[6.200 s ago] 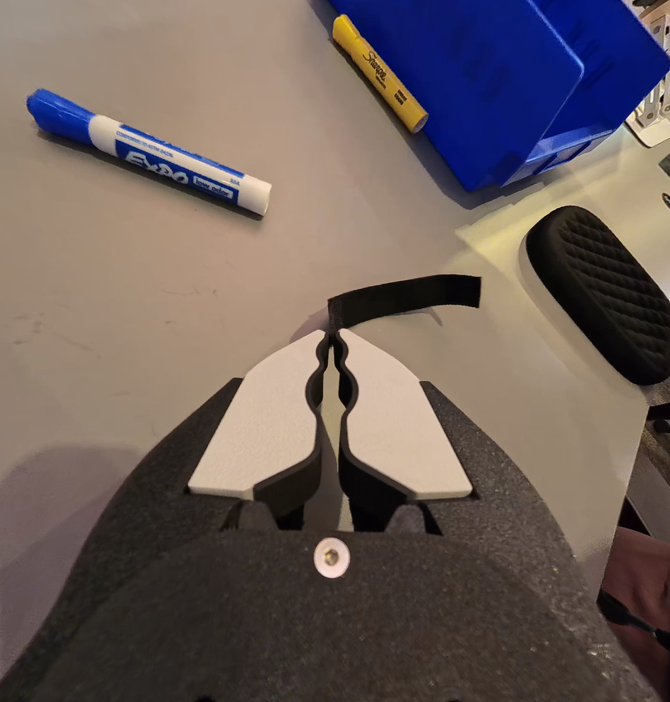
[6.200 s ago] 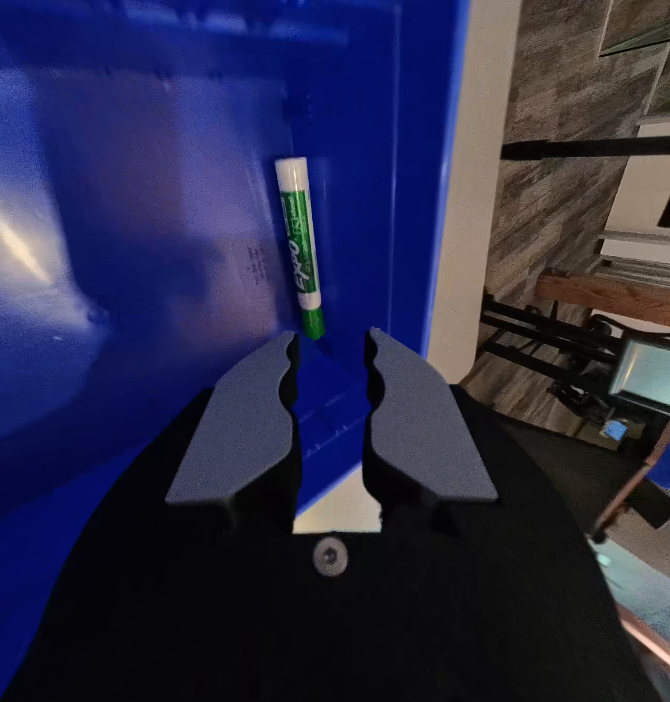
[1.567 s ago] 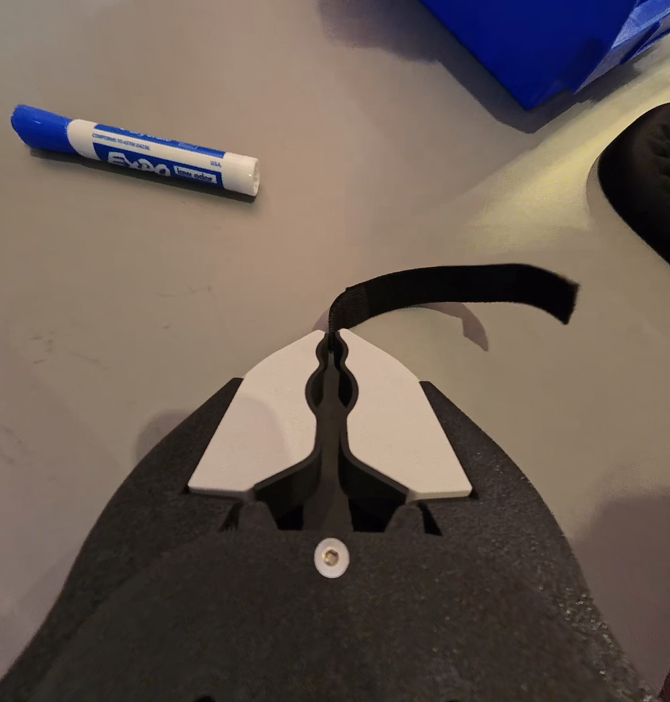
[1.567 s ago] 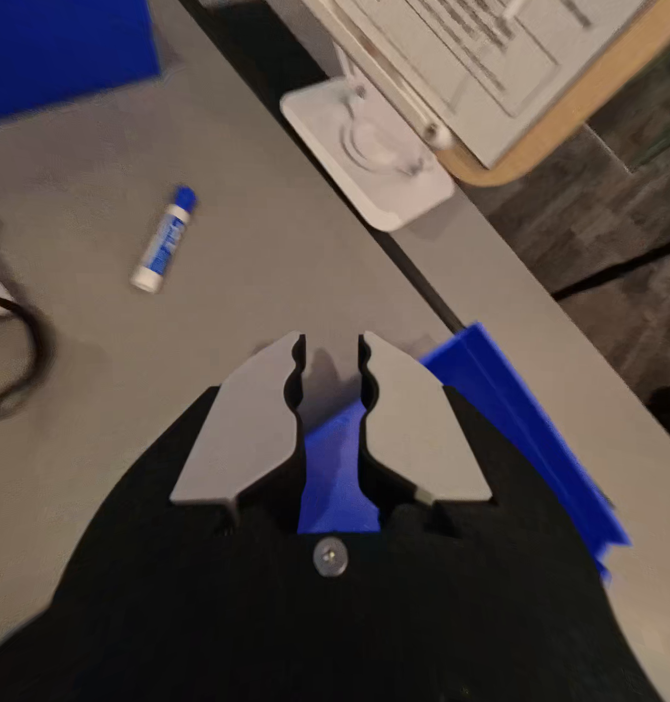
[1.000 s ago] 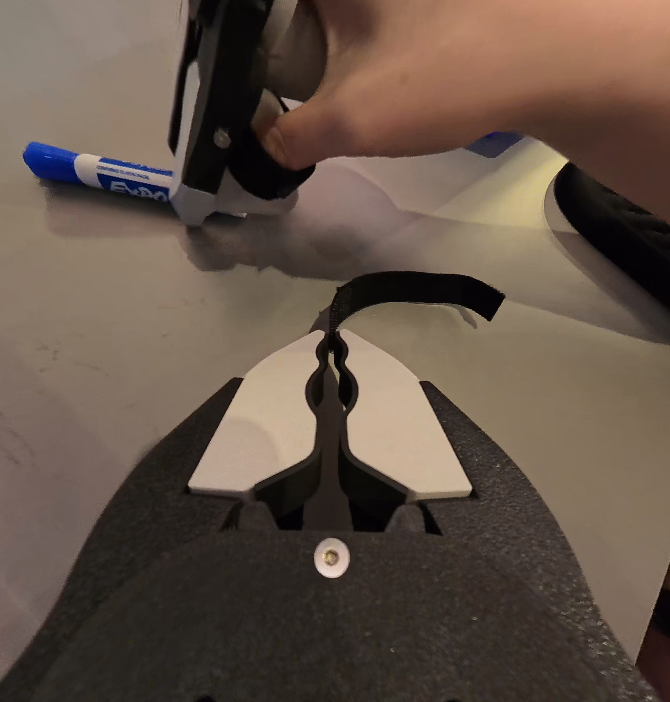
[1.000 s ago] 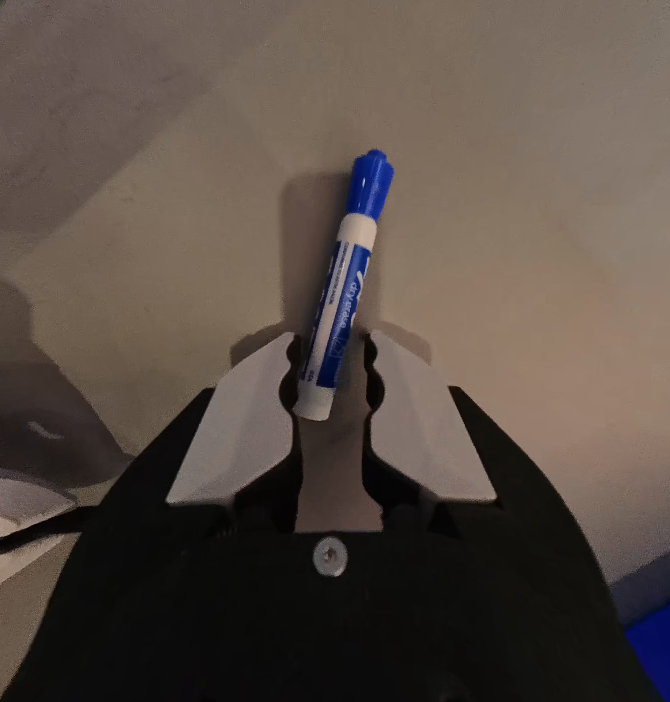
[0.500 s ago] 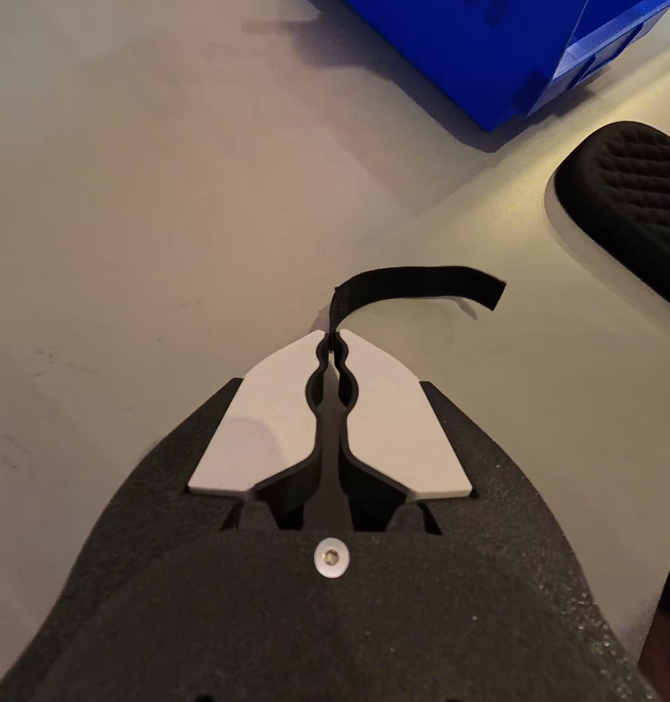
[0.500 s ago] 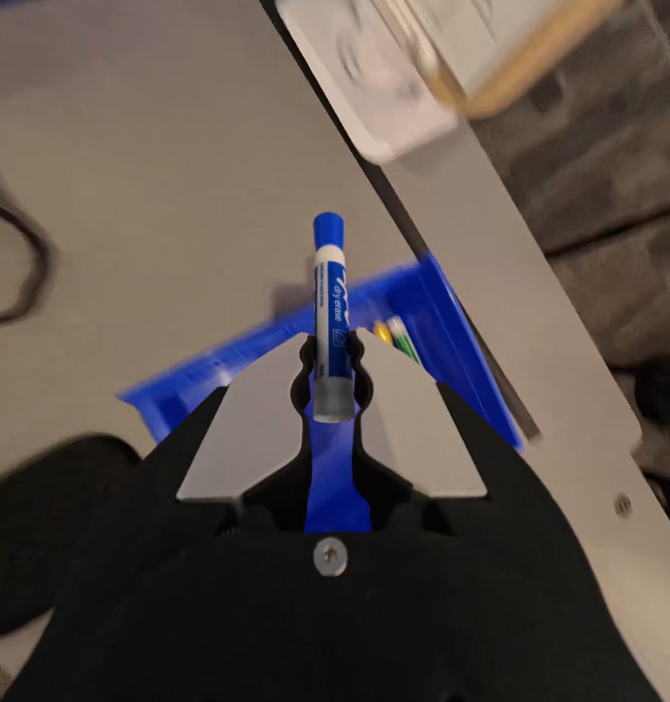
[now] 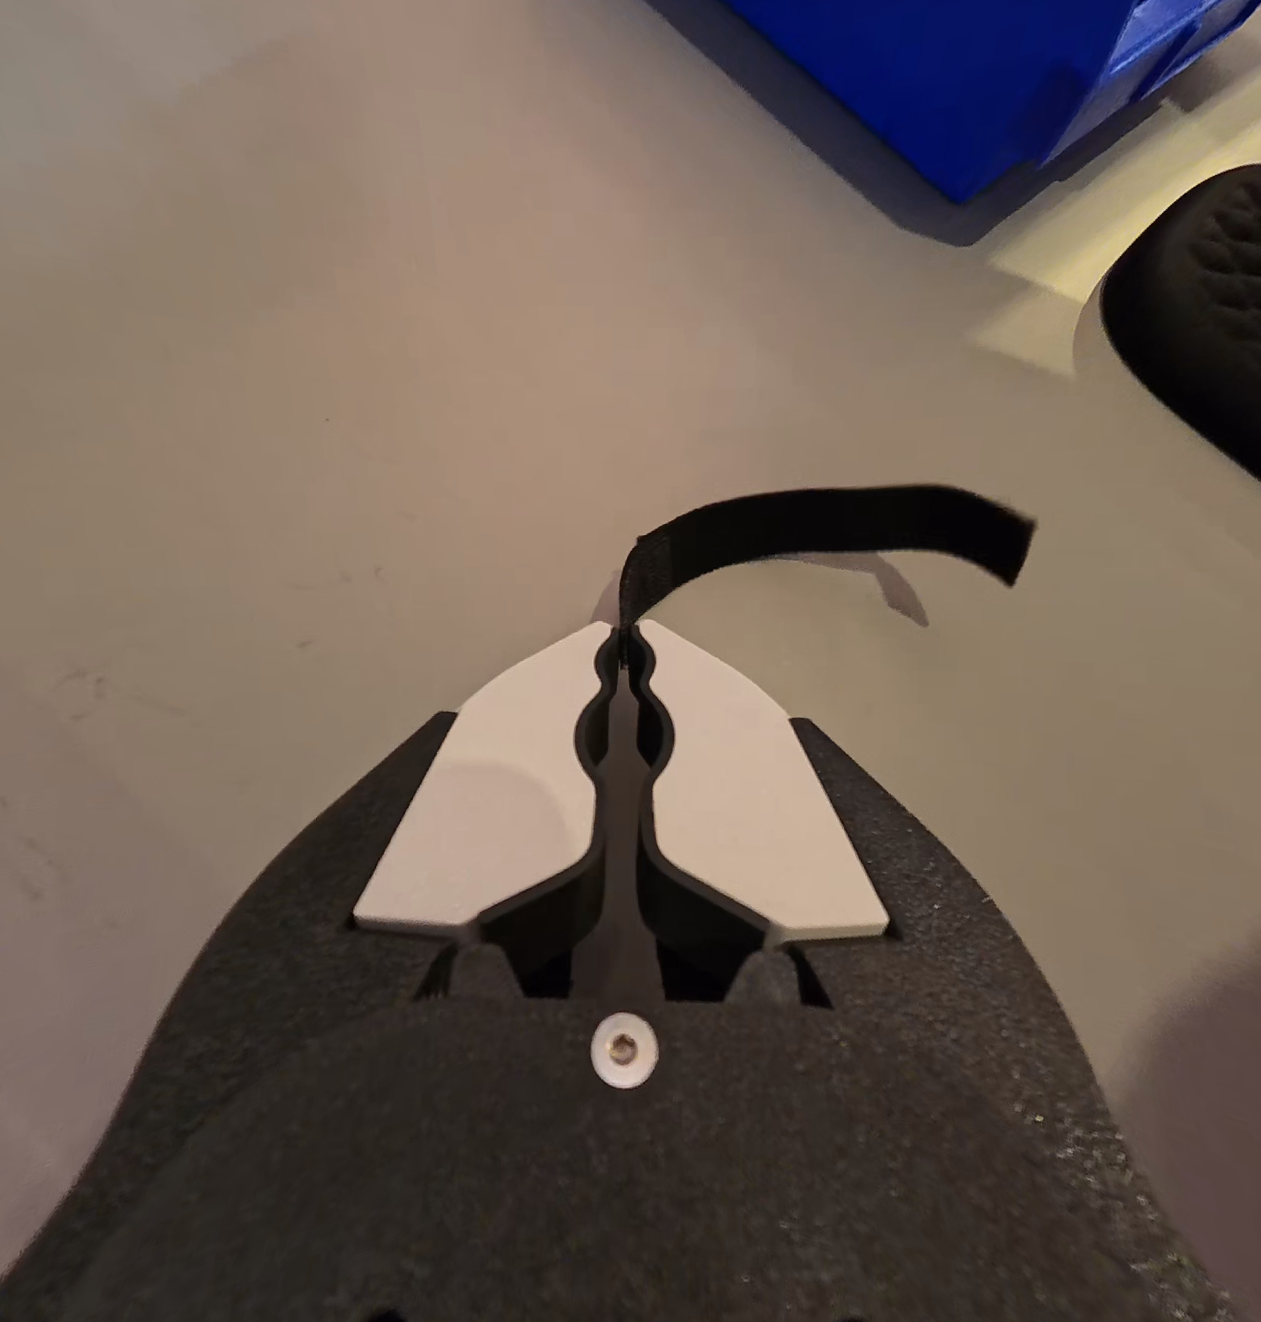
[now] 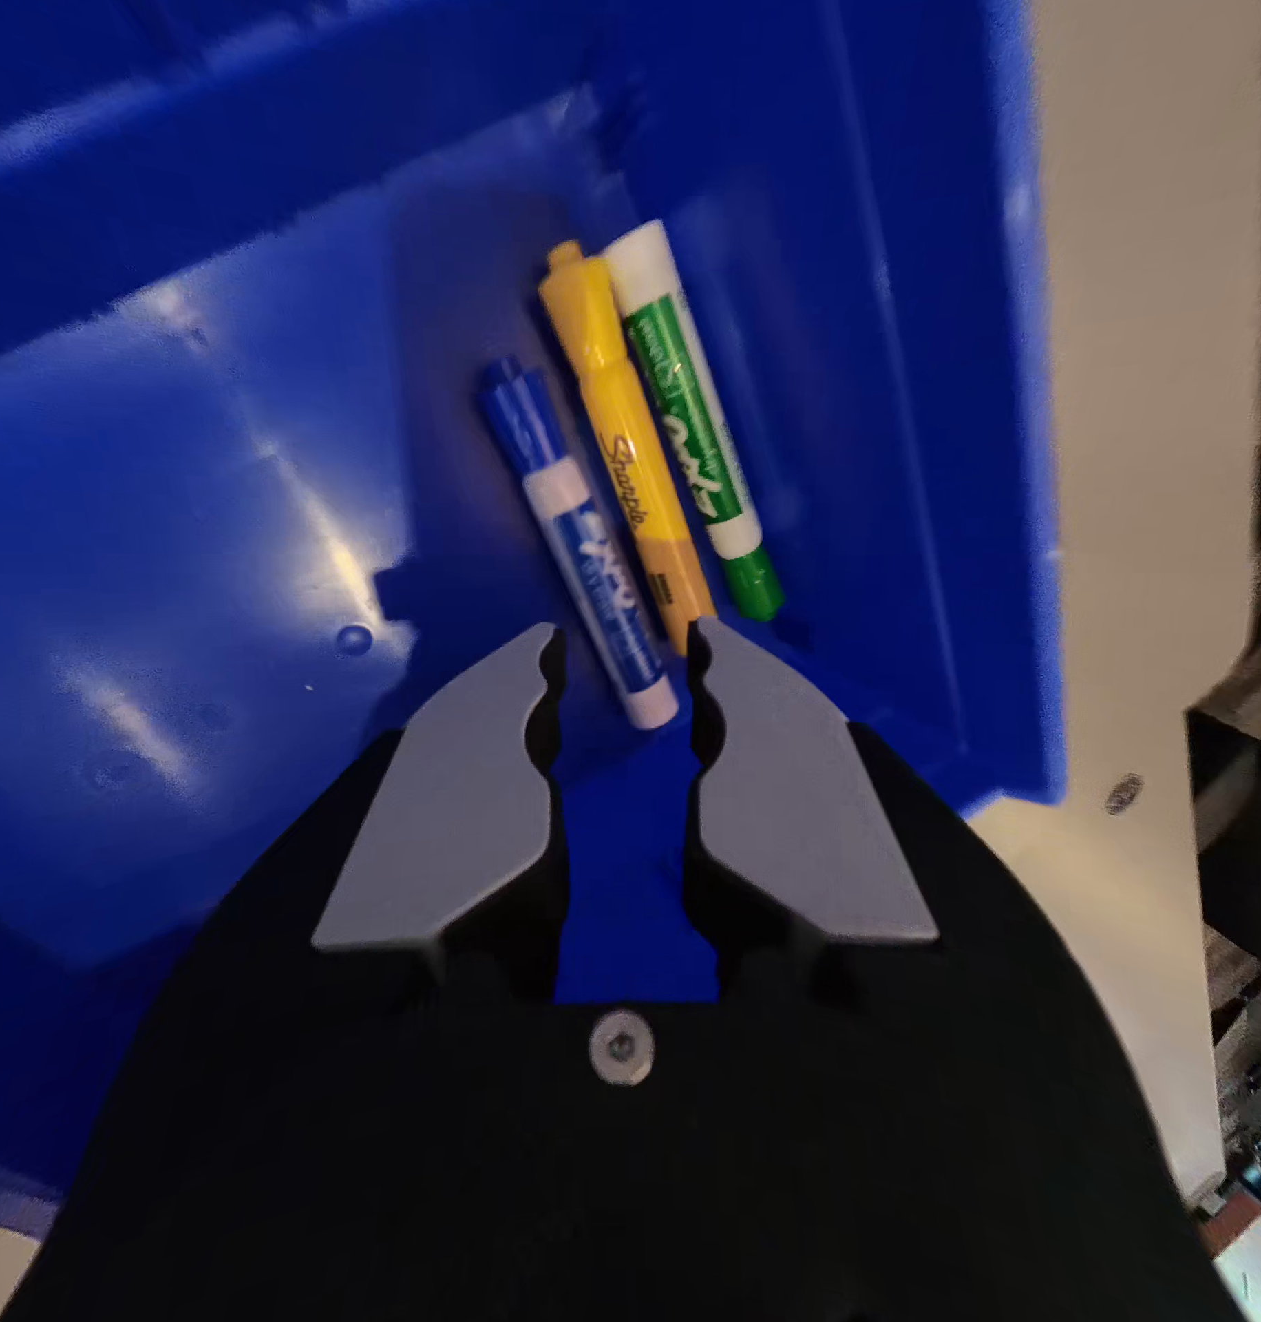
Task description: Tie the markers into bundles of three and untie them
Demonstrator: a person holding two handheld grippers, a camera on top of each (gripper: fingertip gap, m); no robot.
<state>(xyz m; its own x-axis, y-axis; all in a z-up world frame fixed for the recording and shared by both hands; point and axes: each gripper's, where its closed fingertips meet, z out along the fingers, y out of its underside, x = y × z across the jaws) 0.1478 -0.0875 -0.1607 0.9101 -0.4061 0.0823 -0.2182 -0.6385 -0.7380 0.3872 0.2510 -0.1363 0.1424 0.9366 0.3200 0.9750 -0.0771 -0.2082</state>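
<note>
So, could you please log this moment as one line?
left gripper: shut on black strap | right gripper: open over blue bin | blue, yellow, green markers: in bin

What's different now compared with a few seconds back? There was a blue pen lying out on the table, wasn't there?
The right gripper picked the blue marker off the table, carried it to the blue bin and let go; it now lies beside the yellow marker and green marker, jaws open. Unchanged: the left gripper stays shut on the black strap.
</note>
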